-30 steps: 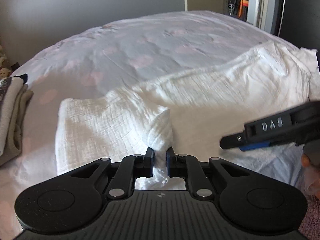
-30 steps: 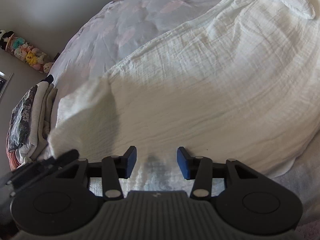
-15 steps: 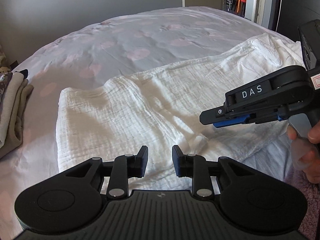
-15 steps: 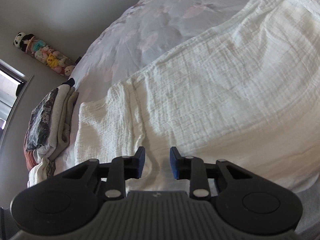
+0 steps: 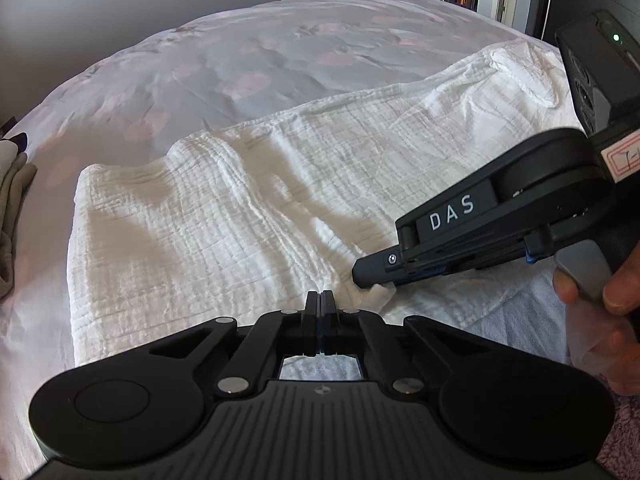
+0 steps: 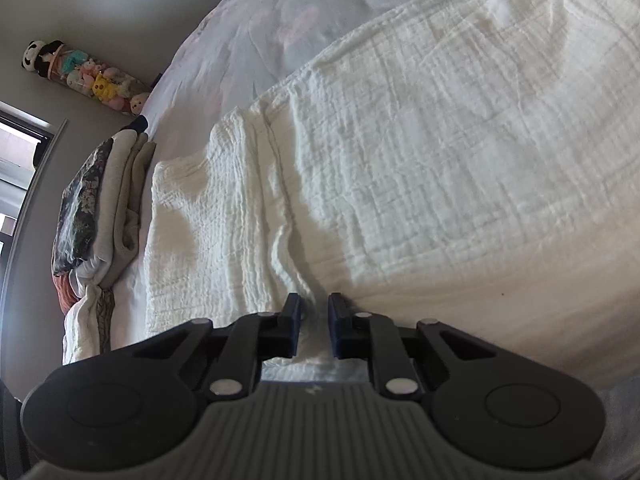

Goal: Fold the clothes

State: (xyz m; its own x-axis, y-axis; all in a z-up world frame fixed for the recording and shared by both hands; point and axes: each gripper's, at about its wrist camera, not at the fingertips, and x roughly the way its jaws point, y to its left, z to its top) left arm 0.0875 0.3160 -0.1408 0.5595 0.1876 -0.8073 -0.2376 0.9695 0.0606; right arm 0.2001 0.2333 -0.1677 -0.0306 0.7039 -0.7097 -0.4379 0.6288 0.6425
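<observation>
Your left hand-held gripper point(image 5: 321, 300) is shut at the white cloth's point(image 5: 248, 216) near edge on the bed point(image 5: 240, 60). Your right hand-held gripper point(image 6: 313, 312) has just been closing on that edge, cloth between its jaws. The cloth runs long, left to right.

A cloth point(image 6: 400, 168) lies spread across the near part of the bed point(image 5: 240, 64), a stack of folded clothes point(image 6: 104, 208) beside its left edge, and a row of plush toys point(image 6: 84, 74) along the wall behind that stack.

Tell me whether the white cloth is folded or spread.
Spread: the white cloth lies open across the bed, rumpled, no neat fold.
</observation>
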